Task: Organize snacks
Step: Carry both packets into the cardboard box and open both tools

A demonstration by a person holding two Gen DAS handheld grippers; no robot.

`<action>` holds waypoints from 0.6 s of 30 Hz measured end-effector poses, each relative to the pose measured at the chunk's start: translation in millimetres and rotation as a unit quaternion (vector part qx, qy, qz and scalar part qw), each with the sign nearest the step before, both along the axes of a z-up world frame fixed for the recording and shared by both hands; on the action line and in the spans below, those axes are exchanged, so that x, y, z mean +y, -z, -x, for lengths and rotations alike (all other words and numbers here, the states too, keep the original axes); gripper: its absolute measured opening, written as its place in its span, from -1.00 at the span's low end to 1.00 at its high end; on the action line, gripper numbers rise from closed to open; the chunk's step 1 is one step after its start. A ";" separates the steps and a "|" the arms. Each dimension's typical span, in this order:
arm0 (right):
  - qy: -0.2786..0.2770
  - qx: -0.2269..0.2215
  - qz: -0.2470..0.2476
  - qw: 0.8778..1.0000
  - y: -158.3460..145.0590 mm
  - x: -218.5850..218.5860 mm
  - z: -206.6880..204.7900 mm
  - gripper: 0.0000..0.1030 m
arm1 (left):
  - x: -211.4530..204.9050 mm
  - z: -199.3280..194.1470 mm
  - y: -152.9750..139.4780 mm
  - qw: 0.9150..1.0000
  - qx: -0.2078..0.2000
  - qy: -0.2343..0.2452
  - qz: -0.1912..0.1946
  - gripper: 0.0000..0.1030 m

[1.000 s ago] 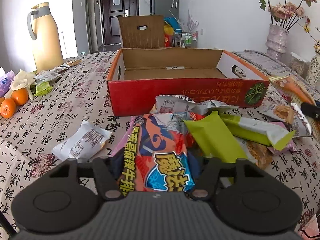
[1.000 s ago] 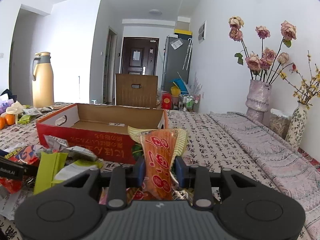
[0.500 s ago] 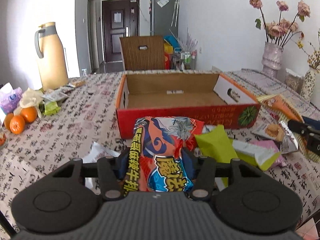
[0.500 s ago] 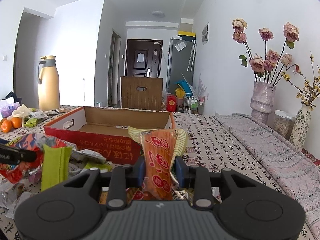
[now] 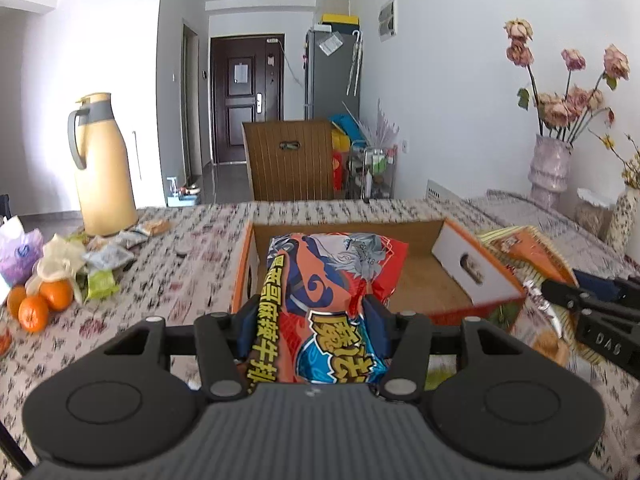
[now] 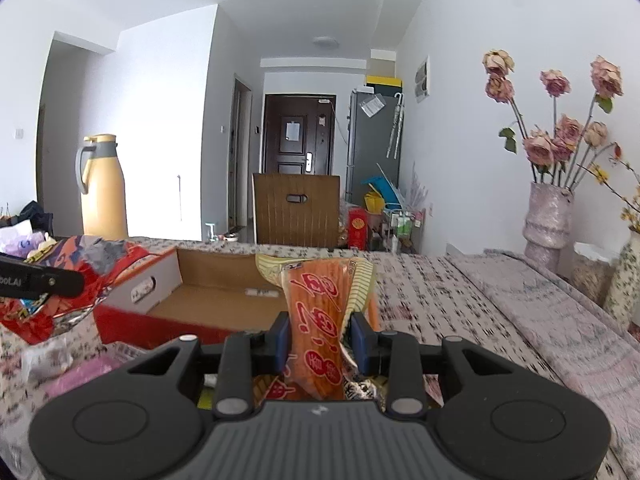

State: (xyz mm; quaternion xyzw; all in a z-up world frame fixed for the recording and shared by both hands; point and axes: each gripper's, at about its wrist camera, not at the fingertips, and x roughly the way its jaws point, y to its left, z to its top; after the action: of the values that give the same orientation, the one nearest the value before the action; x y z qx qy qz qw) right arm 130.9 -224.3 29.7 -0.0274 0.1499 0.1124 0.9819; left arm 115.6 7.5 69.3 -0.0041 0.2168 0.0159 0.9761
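Two grippers each pinch a snack. In the left wrist view, the left gripper [image 5: 311, 320] squeezes a red and blue snack bag [image 5: 332, 304], held up in front of the open cardboard box [image 5: 476, 272]. In the right wrist view, the right gripper [image 6: 320, 334] squeezes an orange snack pack [image 6: 320, 320] near the box's right end.

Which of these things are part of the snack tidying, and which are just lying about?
Part of the job:
left gripper holding the red-blue snack bag
right gripper holding the orange snack bag
cardboard box

Lying about:
yellow thermos
oranges
flower vase
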 end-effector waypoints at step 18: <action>-0.016 0.067 -0.013 0.998 4.7 36.5 -136.4 -0.40 | -1.7 -123.1 11.2 0.999 0.032 -0.025 0.007 0.05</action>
State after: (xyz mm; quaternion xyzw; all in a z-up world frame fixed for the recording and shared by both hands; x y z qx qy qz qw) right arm 267.3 -187.9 25.0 -0.0098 0.2138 0.1315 0.9679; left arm 238.6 5.8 58.1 -0.0155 0.2477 0.0388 0.9679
